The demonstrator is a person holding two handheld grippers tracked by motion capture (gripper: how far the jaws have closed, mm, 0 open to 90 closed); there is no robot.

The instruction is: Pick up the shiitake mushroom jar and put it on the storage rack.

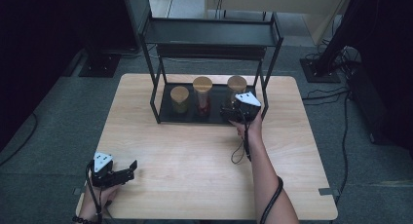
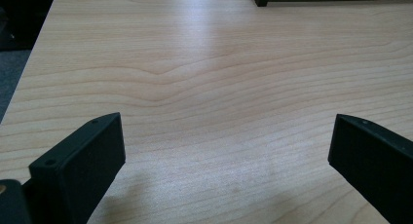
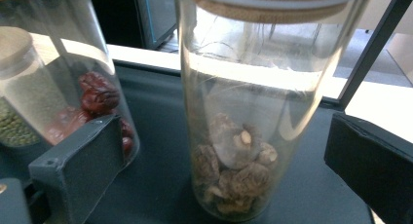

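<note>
**Right gripper at the mushroom jar**

Pale wooden table [image 1: 195, 151] bears a black metal shelf rack [image 1: 158, 95]; on its tray stands the tall cork-lidded glass jar of dried mushrooms [image 3: 243, 136], between the right gripper's [image 3: 224, 160] spread jaws, untouched; left gripper [image 2: 226, 151] gapes, low over bare wood.

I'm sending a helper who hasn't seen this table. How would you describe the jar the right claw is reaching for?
On the table stands a black rack whose bottom shelf holds three cork-lidded glass jars. Take the rightmost jar, between the right claw's open jaws. It holds brown dried mushrooms, while the middle jar holds red fruit and the left jar green beans.
</note>
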